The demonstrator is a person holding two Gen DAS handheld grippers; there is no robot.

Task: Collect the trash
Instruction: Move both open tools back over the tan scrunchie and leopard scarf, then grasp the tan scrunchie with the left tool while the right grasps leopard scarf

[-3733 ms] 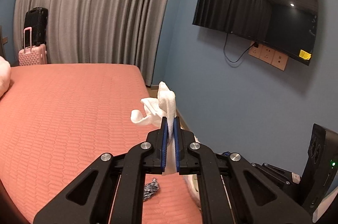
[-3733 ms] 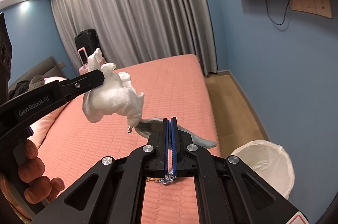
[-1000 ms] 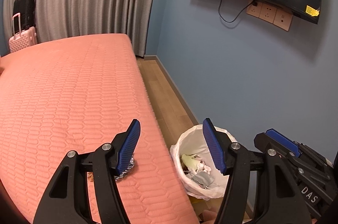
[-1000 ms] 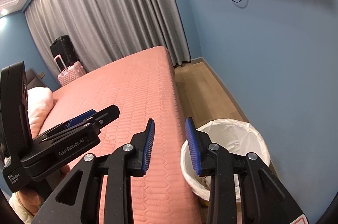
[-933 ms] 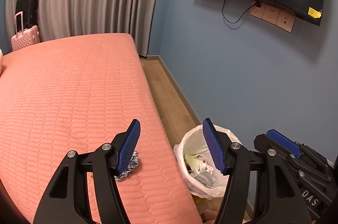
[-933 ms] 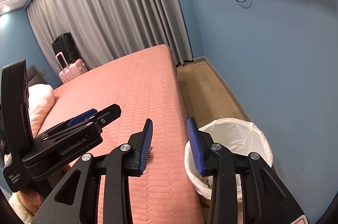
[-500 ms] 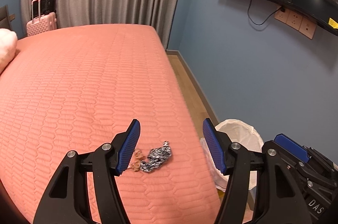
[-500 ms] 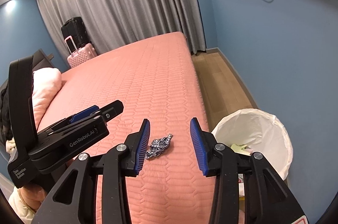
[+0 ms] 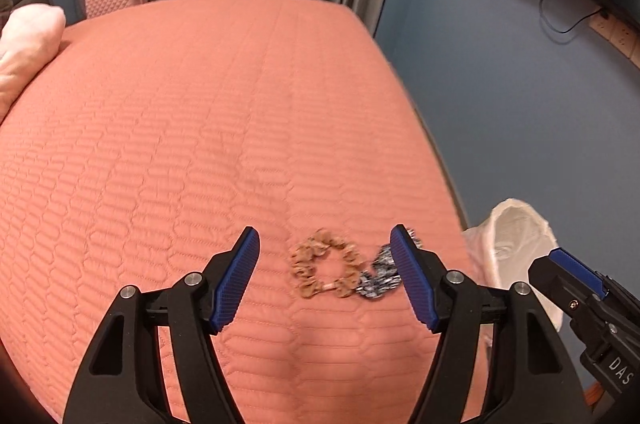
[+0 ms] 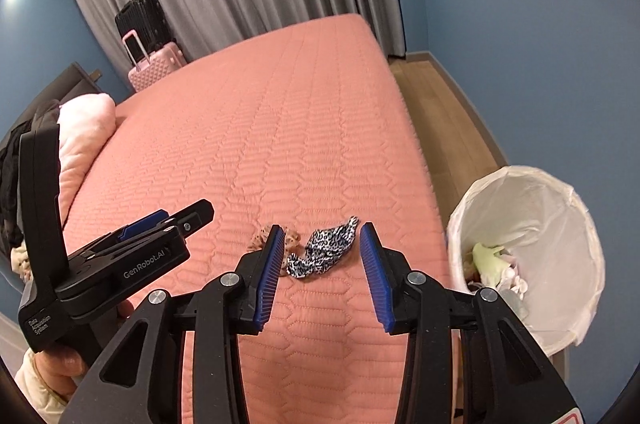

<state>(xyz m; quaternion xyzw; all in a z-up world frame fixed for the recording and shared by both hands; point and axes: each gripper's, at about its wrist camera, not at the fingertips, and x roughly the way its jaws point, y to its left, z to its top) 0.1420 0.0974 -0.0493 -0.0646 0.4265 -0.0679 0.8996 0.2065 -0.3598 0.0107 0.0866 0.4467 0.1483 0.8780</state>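
Scrunchies lie touching on the bed (image 9: 200, 143): the tan one (image 9: 324, 268) ahead between the left claw's (image 9: 325, 278) just-widened, empty jaws, the leopard one (image 10: 324, 252) between the right claw's (image 10: 320, 274) parted jaws, bin (image 10: 576, 207) waiting rightward.

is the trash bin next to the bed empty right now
No, the trash bin already holds crumpled scraps at the bottom of its white liner, as the right wrist view shows.

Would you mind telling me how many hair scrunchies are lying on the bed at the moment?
2: a tan scrunchie and a black-and-white patterned scrunchie, touching, near the bed's edge beside the bin. None hidden, as far as visible.
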